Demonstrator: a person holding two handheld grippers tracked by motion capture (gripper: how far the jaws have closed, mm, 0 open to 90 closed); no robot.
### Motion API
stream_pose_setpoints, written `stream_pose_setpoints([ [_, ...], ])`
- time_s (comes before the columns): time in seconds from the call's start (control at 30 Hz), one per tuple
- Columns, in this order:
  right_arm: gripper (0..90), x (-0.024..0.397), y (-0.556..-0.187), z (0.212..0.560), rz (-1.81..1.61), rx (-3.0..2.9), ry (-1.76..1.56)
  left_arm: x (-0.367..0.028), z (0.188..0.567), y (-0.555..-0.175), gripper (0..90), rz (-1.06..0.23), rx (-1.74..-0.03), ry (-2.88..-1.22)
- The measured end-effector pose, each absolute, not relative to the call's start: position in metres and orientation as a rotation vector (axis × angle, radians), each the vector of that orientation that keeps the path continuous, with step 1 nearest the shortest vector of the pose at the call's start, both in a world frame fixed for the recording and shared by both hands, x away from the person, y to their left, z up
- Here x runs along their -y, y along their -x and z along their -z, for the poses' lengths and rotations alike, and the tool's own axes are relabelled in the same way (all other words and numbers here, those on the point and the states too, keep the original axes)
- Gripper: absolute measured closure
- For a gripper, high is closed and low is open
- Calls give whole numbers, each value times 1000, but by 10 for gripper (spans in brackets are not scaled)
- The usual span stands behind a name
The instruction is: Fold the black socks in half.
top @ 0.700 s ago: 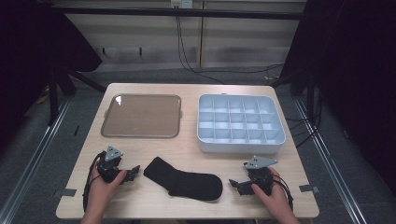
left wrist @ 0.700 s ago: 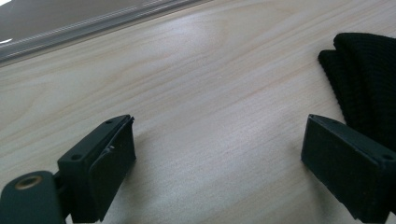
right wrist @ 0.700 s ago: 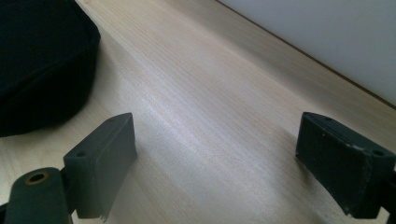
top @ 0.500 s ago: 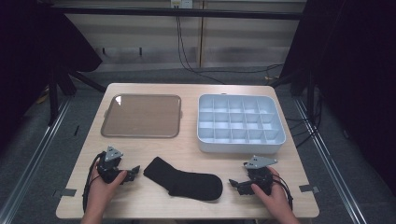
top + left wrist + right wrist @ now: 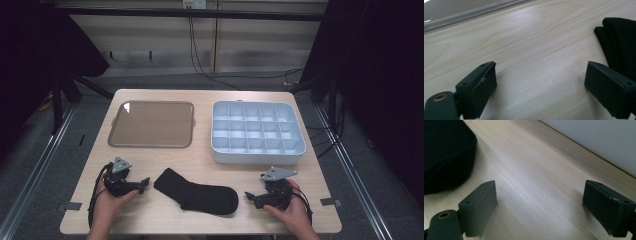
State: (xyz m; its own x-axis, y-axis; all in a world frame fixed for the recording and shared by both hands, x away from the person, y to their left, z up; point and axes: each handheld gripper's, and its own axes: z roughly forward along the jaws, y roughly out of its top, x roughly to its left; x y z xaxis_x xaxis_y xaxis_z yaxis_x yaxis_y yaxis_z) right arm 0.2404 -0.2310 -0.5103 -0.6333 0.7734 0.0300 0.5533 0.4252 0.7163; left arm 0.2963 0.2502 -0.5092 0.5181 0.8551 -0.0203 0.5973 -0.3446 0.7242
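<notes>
I note black knitted sock (image 5: 196,192) flat on light wooden desk (image 5: 200,157), between left hand-held gripper (image 5: 142,183) and right hand-held gripper (image 5: 250,196); both spread, empty, flanking sock, seemingly staged for two-ended pickup.

A black sock (image 5: 196,191) lies on the counter (image 5: 200,155) between the left claw (image 5: 142,182) and right claw (image 5: 250,197). Behind it sit a brown tray (image 5: 152,124) and a compartment box (image 5: 256,132).

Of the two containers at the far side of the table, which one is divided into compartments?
The light blue organizer box, on the right behind the black sock. A grid of walls divides it into many cells; the brown tray on the left is one flat surface.
</notes>
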Motion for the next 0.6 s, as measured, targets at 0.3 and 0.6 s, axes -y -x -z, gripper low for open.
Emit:
stream_pose_setpoints([
  [0.3,218,228,-238,505,-1013,-2421,-1137,-248,495,-293,247,-425,-1226,-2045],
  [0.6,367,227,-236,496,-1058,-2463,-1117,-227,477,-288,292,-364,-1151,-2036],
])
